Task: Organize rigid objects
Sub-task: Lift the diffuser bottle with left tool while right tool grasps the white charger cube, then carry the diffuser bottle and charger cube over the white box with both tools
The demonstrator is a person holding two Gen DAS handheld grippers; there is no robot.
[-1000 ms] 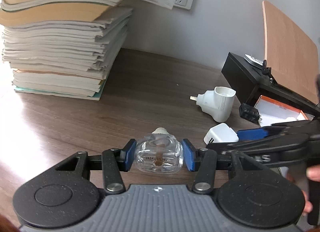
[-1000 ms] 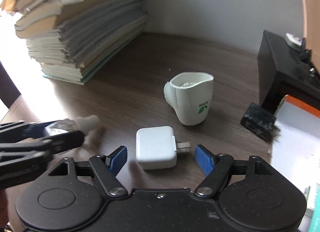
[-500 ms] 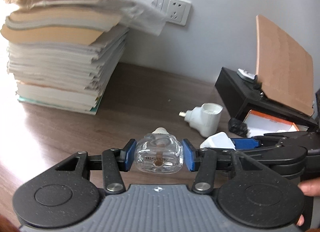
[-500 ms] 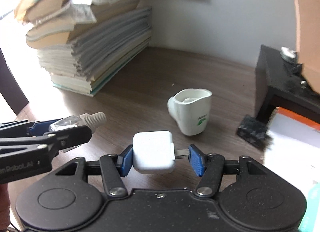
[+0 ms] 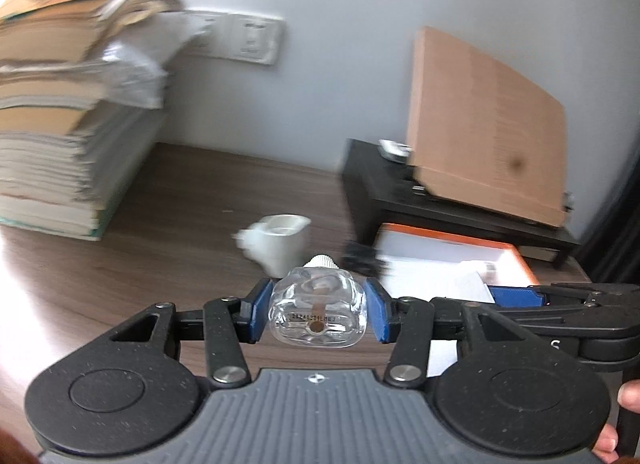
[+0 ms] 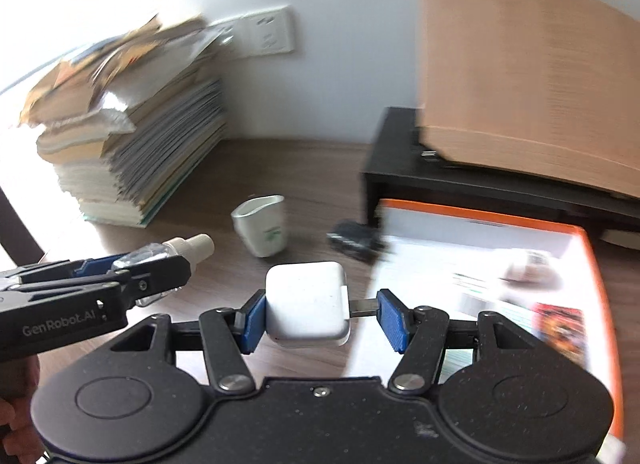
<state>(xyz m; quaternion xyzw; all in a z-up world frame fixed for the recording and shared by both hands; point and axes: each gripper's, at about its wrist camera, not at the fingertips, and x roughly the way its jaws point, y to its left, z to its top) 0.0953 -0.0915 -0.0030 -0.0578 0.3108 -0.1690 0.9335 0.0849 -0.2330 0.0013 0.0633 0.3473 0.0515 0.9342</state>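
My left gripper (image 5: 318,314) is shut on a small clear glass bottle (image 5: 318,310) with a white cap and holds it above the wooden table; it also shows in the right wrist view (image 6: 160,264) at the left. My right gripper (image 6: 322,318) is shut on a white square charger (image 6: 306,310), squeezing its body and metal prongs, lifted off the table. A white plug-in device (image 6: 264,229) lies on the table beyond both; it shows in the left wrist view (image 5: 280,242). An orange-rimmed white box (image 6: 500,264) lies at the right.
A tall stack of books (image 6: 132,147) stands at the left against the wall. A black stand (image 6: 480,183) carrying a brown board (image 6: 528,75) is at the back right. A small black adapter (image 6: 352,242) lies by the box. Wall sockets (image 6: 268,35) are behind.
Both grippers have risen and swung to the right with their loads. The right gripper closed on the white charger and lifted it off the table. The box is now nearer.
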